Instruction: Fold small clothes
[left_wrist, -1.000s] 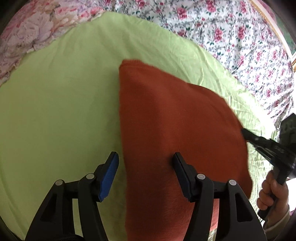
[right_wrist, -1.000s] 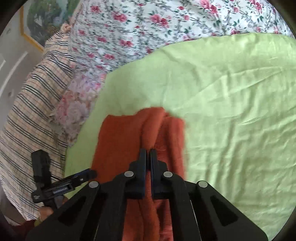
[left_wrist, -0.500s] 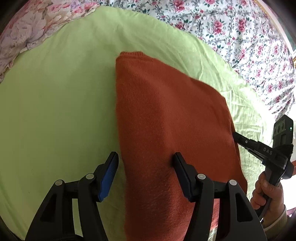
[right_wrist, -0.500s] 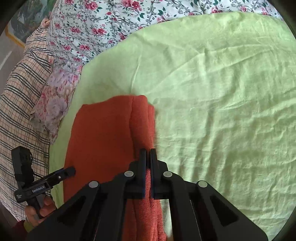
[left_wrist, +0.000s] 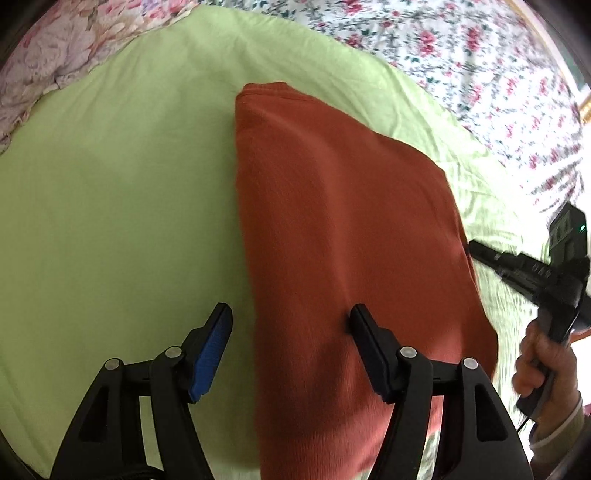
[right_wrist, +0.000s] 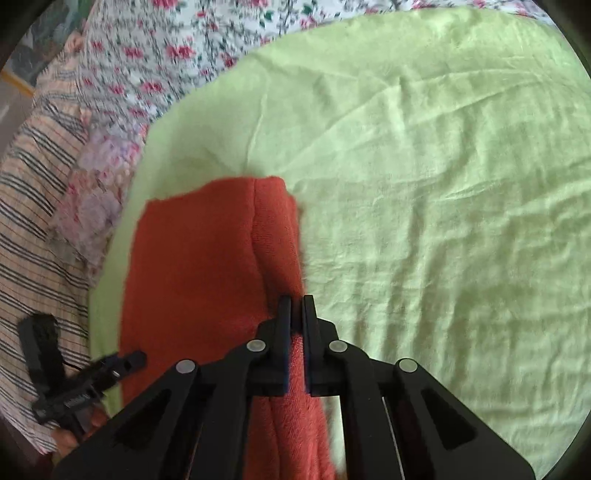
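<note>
At nine o'clock of my left view there is only the green sheet (left_wrist: 110, 184) spread over the bed, with a floral quilt (left_wrist: 461, 48) beyond it toward twelve. My left tongs (left_wrist: 291, 332) hang spread wide and grip nothing, straddling the near left edge of the rust-red knit garment (left_wrist: 343, 229), which lies flat on the sheet from centre toward four o'clock. At three o'clock my right tongs (right_wrist: 294, 306) are pinched tight on the garment's thick right-hand edge, where the layers bunch into a ridge. I judge I am mid-fold, carrying or setting that doubled side. Next, I think, the right tongs must lay the edge down square and let go, while the left closes on the near hem at six o'clock, ready for the cross fold, without dragging the layers askew.
</note>
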